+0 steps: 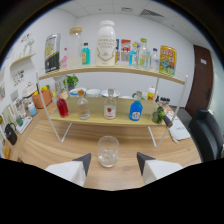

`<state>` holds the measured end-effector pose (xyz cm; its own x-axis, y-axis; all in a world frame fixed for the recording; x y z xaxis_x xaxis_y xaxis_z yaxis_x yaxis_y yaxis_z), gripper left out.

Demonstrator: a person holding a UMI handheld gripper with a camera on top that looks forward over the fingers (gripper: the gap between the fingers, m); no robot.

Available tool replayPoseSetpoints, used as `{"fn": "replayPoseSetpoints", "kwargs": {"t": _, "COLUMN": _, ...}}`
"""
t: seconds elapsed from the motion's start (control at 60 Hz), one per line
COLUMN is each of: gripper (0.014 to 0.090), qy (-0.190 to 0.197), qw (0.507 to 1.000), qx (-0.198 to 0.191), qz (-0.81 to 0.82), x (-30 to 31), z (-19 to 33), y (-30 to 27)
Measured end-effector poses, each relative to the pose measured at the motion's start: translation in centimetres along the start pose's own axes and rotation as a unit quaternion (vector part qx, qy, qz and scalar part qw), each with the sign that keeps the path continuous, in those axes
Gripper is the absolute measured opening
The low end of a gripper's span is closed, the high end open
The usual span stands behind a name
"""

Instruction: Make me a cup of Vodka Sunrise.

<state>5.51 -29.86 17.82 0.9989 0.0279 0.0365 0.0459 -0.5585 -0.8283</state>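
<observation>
Holding gripper (114, 161) released, fingers spread; empty glass (108, 150) standing between them at 12 o'clock on table (60, 145). Reaching toward clear bottle (109, 106) on lower shelf (100, 120), approaching level, avoiding glass.

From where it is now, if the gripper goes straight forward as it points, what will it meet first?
Most likely the empty glass, which stands on the table just ahead of the open gripper, roughly centred between its fingers. Beyond it is the shelf rack with bottles; depth is hard to judge.
</observation>
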Motion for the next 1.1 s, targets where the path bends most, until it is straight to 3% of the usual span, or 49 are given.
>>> {"fn": "replayPoseSetpoints", "kwargs": {"t": 0.267, "gripper": 0.0854, "qy": 0.007, "qw": 1.0, "qx": -0.008, "qz": 0.006, "x": -0.8, "z": -0.8, "y": 0.9}}
{"fn": "replayPoseSetpoints", "kwargs": {"t": 0.467, "gripper": 0.0848, "qy": 0.0, "qw": 1.0, "qx": -0.004, "qz": 0.016, "x": -5.9, "z": -1.1, "y": 2.9}}
{"fn": "replayPoseSetpoints", "kwargs": {"t": 0.6, "gripper": 0.085, "qy": -0.032, "qw": 0.998, "qx": 0.026, "qz": 0.037, "x": -11.9, "z": -0.4, "y": 1.7}}
{"fn": "replayPoseSetpoints", "kwargs": {"t": 0.75, "gripper": 0.0848, "qy": -0.055, "qw": 0.994, "qx": 0.088, "qz": 0.046, "x": -16.7, "z": 1.6, "y": -1.9}}
{"fn": "replayPoseSetpoints", "kwargs": {"t": 0.867, "gripper": 0.0845, "qy": -0.056, "qw": 0.989, "qx": 0.13, "qz": 0.043, "x": -18.7, "z": 4.2, "y": -5.1}}
{"fn": "replayPoseSetpoints", "kwargs": {"t": 1.1, "gripper": 0.0845, "qy": -0.029, "qw": 0.987, "qx": 0.157, "qz": 0.025, "x": -19.2, "z": 10.3, "y": -9.9}}
